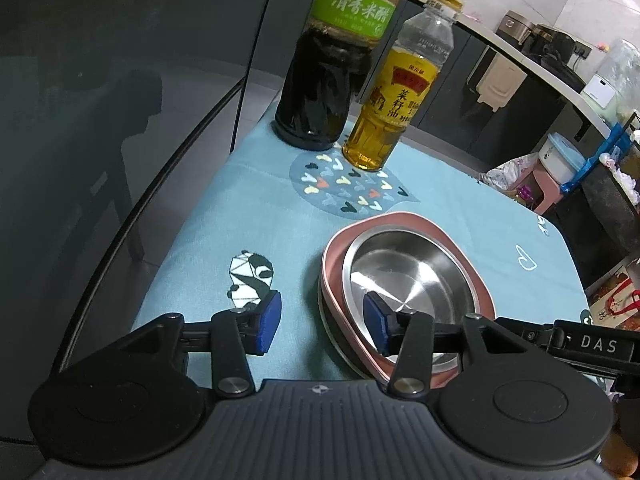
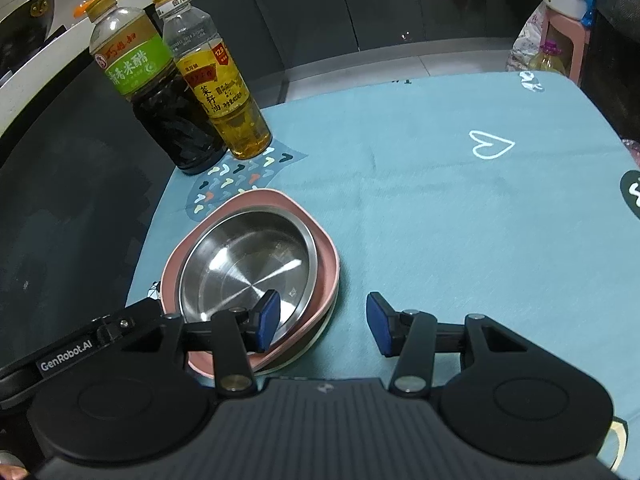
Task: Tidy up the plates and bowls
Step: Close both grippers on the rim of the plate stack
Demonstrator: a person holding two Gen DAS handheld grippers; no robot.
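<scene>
A steel bowl (image 1: 404, 276) sits nested inside a pink square plate (image 1: 400, 224) on the blue tablecloth, with another rim showing beneath the plate. My left gripper (image 1: 324, 324) is open and empty, hovering at the stack's near left edge; its right pad is over the bowl. In the right wrist view the same steel bowl (image 2: 248, 260) lies in the pink plate (image 2: 280, 200). My right gripper (image 2: 324, 320) is open and empty at the stack's near right edge, its left pad over the bowl's rim.
A dark vinegar bottle (image 1: 328, 80) and a yellow oil bottle (image 1: 392, 104) stand at the table's far left corner; they also show in the right wrist view as vinegar (image 2: 160, 96) and oil (image 2: 224, 88). The blue tablecloth (image 2: 460, 220) spreads to the right. A dark wall borders the left.
</scene>
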